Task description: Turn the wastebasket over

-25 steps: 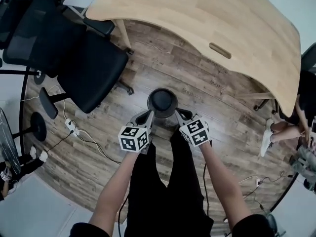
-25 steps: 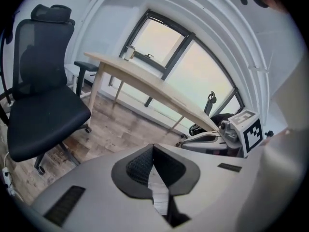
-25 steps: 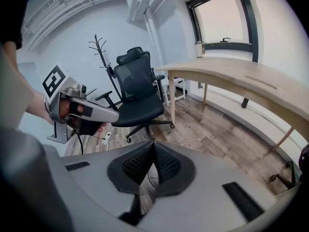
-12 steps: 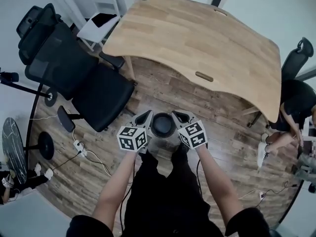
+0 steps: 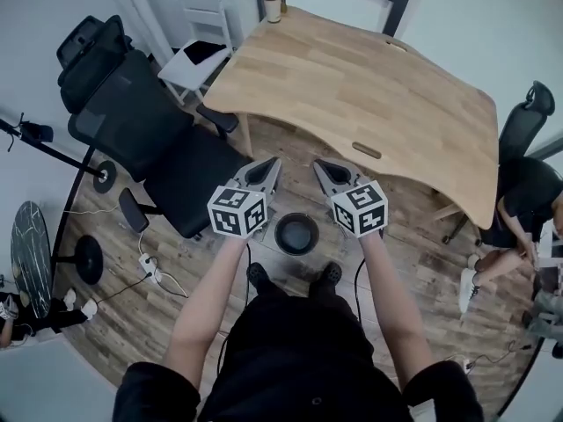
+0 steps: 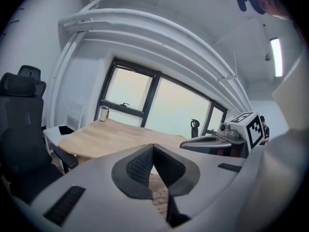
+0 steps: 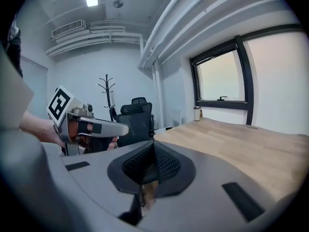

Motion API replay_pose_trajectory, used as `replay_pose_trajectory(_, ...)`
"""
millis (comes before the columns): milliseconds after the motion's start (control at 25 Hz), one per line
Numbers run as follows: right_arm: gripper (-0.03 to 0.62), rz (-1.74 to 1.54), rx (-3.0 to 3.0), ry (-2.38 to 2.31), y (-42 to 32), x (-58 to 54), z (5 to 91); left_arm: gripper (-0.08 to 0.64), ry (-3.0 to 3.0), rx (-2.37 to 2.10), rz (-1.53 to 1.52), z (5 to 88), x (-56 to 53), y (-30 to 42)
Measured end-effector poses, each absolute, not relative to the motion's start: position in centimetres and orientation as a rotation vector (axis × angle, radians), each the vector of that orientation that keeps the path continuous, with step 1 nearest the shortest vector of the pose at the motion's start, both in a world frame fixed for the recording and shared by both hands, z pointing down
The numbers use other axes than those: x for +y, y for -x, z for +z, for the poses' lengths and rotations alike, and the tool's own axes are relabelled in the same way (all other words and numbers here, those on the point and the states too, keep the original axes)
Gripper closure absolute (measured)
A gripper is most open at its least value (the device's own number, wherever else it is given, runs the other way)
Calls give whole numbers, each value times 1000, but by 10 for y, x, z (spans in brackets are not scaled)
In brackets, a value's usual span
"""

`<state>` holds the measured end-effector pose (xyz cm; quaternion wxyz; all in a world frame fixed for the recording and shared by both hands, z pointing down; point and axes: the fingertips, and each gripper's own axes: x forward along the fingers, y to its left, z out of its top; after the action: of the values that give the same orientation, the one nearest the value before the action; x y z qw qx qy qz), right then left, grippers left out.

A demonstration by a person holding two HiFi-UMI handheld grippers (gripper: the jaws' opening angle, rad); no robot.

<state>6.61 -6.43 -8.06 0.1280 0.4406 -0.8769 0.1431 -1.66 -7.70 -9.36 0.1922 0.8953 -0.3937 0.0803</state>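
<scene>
Bin [image 5: 296, 233] stands straight up on the floor, down below and between left gripper [image 5: 268, 167] and right gripper [image 5: 324, 167] (both shut tight, empty), equally near each.

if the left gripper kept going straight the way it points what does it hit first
Probably the wooden table: the shut left gripper points at its near edge, with nothing visible between. Depth is unclear, so it might slip just under the top.

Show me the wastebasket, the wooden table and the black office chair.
wastebasket [image 5: 296, 233]: head view, middle of its round upper face.
wooden table [image 5: 369, 86]: head view, bare top.
black office chair [image 5: 187, 181]: head view, seat.
</scene>
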Motion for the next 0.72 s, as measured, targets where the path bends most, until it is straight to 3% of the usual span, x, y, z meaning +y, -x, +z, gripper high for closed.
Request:
replay_pose_trajectory(360, 560, 357, -2662, -1325, -70, -77, -155, 543, -2617, -1063, 193, -151, -84, 4)
replay_pose_trajectory(720, 560, 332, -2692, -1331, -75, -62, -172, 543, -2601, -1071, 165, -160, -76, 2)
